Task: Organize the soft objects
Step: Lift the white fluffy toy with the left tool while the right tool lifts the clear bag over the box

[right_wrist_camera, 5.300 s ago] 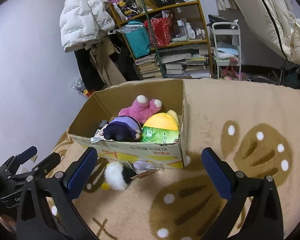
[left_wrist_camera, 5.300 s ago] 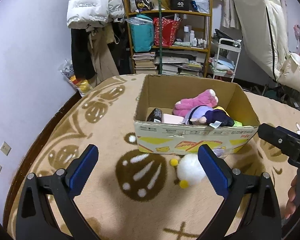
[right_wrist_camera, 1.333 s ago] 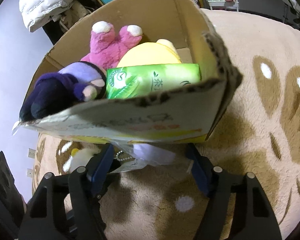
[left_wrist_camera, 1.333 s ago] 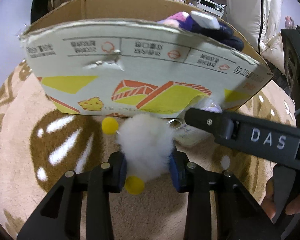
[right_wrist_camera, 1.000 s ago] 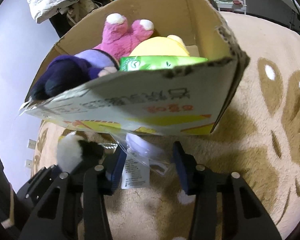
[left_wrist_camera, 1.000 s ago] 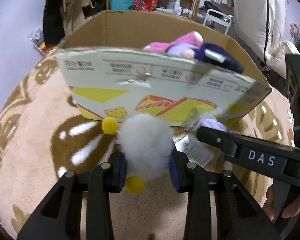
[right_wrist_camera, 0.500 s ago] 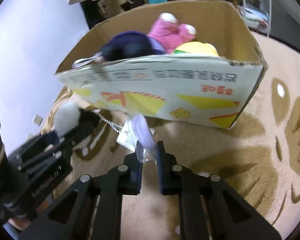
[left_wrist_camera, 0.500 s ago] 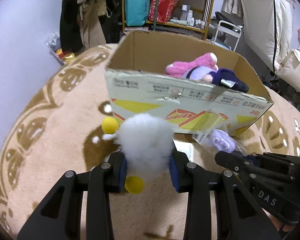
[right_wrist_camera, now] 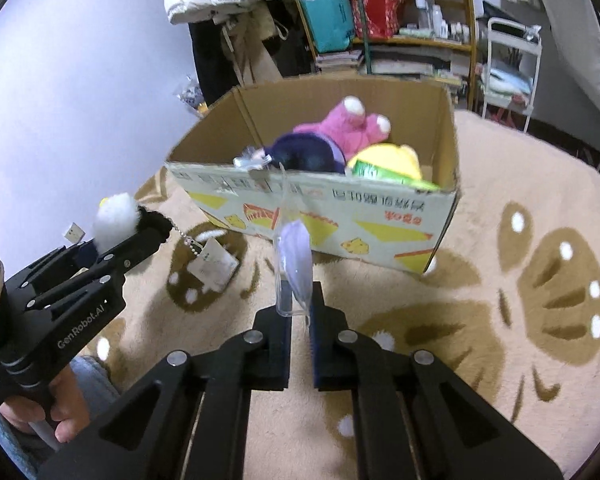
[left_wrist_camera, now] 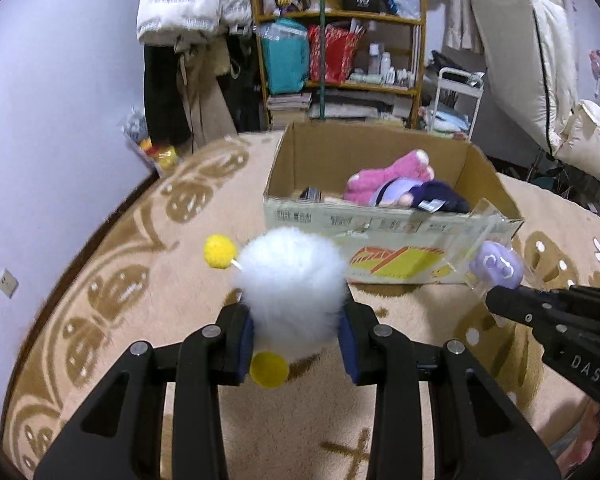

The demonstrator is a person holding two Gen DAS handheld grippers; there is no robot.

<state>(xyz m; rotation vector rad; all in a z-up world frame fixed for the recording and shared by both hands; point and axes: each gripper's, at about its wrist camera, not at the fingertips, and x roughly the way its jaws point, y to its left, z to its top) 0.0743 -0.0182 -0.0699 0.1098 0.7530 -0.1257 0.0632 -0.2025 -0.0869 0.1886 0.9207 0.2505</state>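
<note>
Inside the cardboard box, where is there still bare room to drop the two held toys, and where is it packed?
Free: the box's left half, between its left wall and the pink plush. Crowded: the right half, with the purple plush and yellow plush.

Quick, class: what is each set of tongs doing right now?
Left tongs: closed on the white fluffy toy.
Right tongs: closed on the clear-packaged purple toy.

A beige patterned rug meets lilac walls; a cluttered, possibly wooden shelf stands behind.
</note>
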